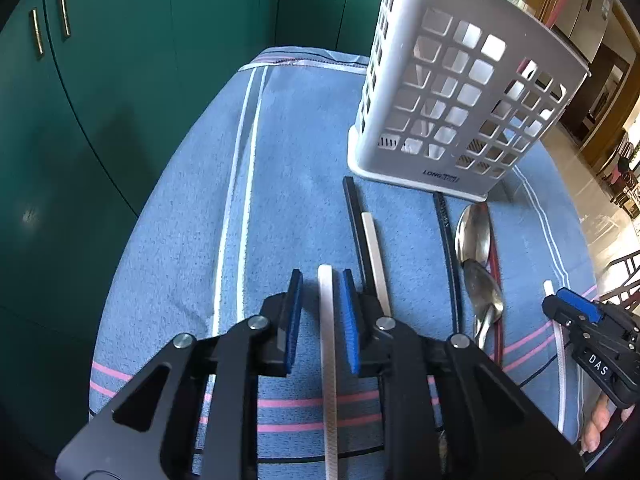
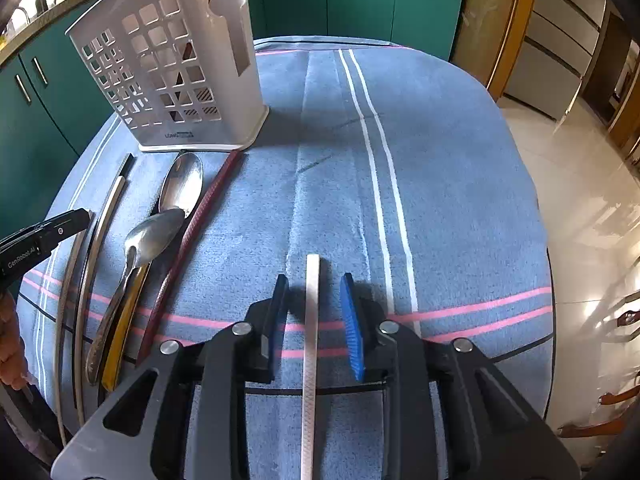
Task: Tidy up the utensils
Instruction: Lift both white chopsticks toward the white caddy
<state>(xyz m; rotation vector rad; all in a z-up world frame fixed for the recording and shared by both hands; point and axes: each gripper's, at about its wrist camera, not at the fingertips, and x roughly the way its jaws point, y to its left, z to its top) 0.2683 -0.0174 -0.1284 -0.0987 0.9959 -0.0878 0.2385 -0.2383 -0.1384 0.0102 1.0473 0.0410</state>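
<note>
A white perforated utensil holder (image 1: 456, 92) stands upright on the blue cloth; it also shows in the right wrist view (image 2: 176, 68). My left gripper (image 1: 322, 312) is open, its blue pads on either side of a white chopstick (image 1: 328, 360) lying on the cloth. My right gripper (image 2: 312, 312) is open around another white chopstick (image 2: 311, 340); it shows in the left wrist view (image 1: 576, 312) too. Two steel spoons (image 2: 160, 224), a dark red chopstick (image 2: 192, 232), a black chopstick (image 1: 356, 224) and a white chopstick (image 1: 376, 256) lie between the grippers.
The blue striped cloth (image 2: 440, 200) covers a rounded table. Green cabinets (image 1: 120, 80) stand behind and to the left. Tiled floor (image 2: 580, 200) lies beyond the right edge. A yellow-handled utensil (image 2: 124, 328) lies under the spoons.
</note>
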